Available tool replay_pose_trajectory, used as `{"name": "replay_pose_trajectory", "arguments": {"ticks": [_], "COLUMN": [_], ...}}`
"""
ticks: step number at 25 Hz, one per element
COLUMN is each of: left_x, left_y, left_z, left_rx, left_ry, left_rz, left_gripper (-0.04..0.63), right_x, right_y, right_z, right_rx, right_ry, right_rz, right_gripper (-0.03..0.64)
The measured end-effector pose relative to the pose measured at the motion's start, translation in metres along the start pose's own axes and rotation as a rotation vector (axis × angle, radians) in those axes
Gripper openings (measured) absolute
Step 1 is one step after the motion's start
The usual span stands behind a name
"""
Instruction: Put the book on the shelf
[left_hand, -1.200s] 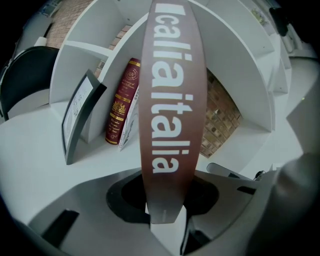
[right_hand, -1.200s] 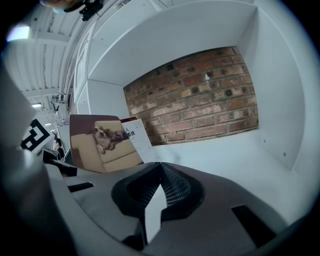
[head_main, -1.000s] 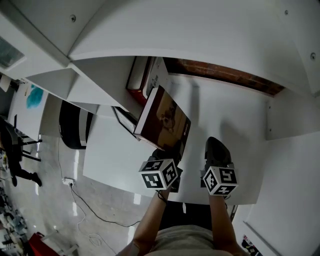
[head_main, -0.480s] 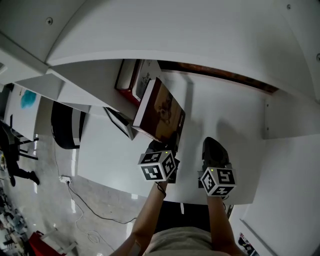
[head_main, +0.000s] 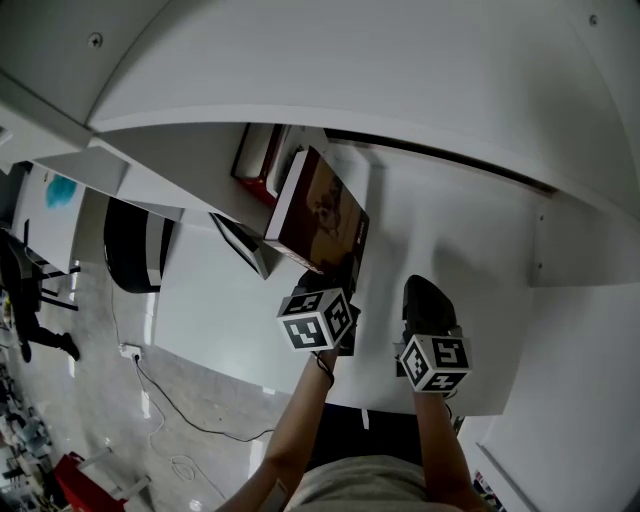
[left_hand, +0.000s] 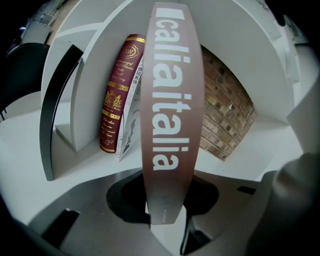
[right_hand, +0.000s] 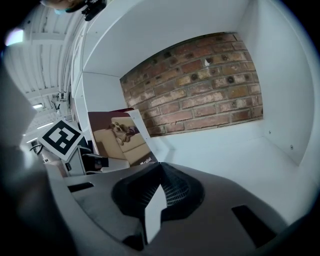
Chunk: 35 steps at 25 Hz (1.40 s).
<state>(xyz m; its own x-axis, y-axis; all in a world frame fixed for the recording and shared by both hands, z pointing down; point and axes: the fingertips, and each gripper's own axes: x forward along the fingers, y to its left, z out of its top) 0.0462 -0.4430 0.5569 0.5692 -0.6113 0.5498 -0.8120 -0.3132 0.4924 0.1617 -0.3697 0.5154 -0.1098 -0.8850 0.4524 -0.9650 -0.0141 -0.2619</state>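
Your left tool (left_hand: 164, 212) is clamped on the bottom of the spine of the brown softcover book with the sofa picture on its cover (head_main: 322, 212). That low grip makes sense: it leaves the rest of the book free to slide in among its neighbours. The book is up inside the white shelf compartment (head_main: 440, 240), just to the 3 o'clock side of the thin white booklet (left_hand: 131, 120) and the red hardback with gold lettering (left_hand: 117, 95), which stand together at 10 o'clock in the left gripper view. A black flat panel (left_hand: 57, 105) leans further out at 9 o'clock. In that view the book's long axis runs almost straight from 6 to 12 o'clock. The white-lettered spine faces back at you, so the fore-edge is aimed at the brick back wall (right_hand: 200, 80). That's the orientation you'd want for shelving it. From the head view the top leans towards 11 o'clock, in the direction of the red hardback, and the picture cover faces 3 o'clock. Whether the lower edge is touching the shelf board, I can't tell. Your right tool (right_hand: 159, 172) sits at 5 o'clock of the book over bare board, jaws together on nothing. It is well apart and, I'd judge, just keeping out of the way.
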Motion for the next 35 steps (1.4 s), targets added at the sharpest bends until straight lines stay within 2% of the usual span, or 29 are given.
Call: {"name": "replay_pose_trajectory", "arguments": {"ticks": [13, 20, 35], "left_x": [0.021, 0.027, 0.042], "left_y": [0.017, 0.019, 0.025], "left_z": [-0.007, -0.015, -0.02], "left_rx": [0.004, 0.005, 0.025], "left_ry": [-0.005, 0.01, 0.038], "left_rz": [0.056, 0.032, 0.037], "left_gripper": [0.149, 0.149, 0.149], "right_x": [0.01, 0.015, 0.017], "right_y": [-0.008, -0.004, -0.008], "right_z": [0.0, -0.001, -0.004], "right_rx": [0.003, 0.003, 0.006], "right_ry": [0.008, 0.012, 0.016], "right_rz": [-0.011, -0.001, -0.004], "right_gripper": [0.017, 0.017, 0.017]}}
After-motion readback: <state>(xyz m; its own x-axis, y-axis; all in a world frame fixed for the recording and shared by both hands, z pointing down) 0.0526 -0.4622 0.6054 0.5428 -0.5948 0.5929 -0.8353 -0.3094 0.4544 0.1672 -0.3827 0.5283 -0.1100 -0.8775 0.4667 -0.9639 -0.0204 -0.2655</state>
